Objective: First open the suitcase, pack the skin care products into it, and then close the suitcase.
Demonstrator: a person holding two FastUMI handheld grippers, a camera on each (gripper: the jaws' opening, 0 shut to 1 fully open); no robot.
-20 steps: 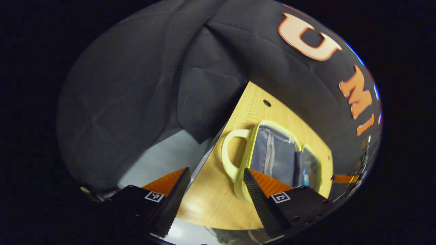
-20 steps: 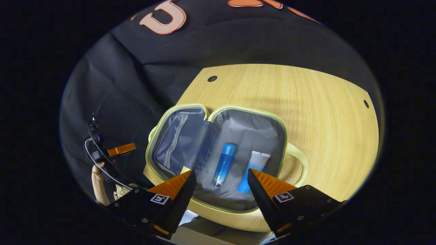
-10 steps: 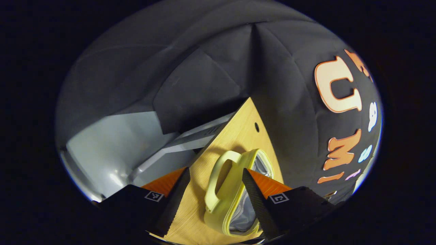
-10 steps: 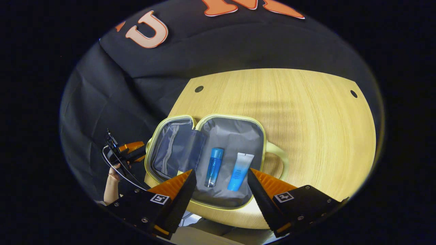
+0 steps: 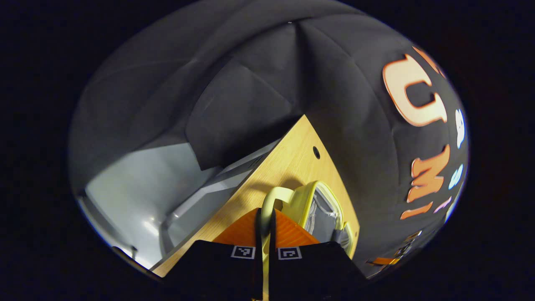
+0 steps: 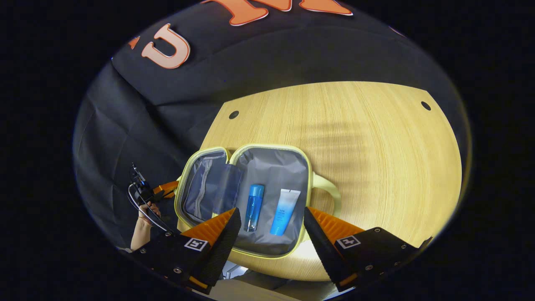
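Change over the last second: the left gripper (image 5: 265, 251) had its fingers wide apart on either side of the lid-side handle (image 5: 271, 200); they then came together, and the yellow strap now ran through the narrow slit between them. Left gripper clenched on that handle, both fingers pressing it. In the right gripper view the same gripper (image 6: 165, 189) sat at the far-left edge of the suitcase (image 6: 242, 198), held by a person's hand (image 6: 144, 209).

Suitcase lay open flat on the wooden table (image 6: 368, 138), near its front-left edge. Lid half (image 6: 205, 188) to the left with its zip pocket showing, base half to the right. Inside the base: blue bottle (image 6: 253, 201) and, just beside it on the right, a white-and-blue tube (image 6: 285, 205), both lying lengthwise, apart from each other. Second handle (image 6: 328, 193) stuck out on the right side.

Judgement: packing looked finished; the grip on the lid handle marked the start of closing. Lid not yet lifted as far as could be told.

Right gripper (image 6: 271, 228) hovered above the near edge of the case, fingers spread wide, holding and touching nothing.
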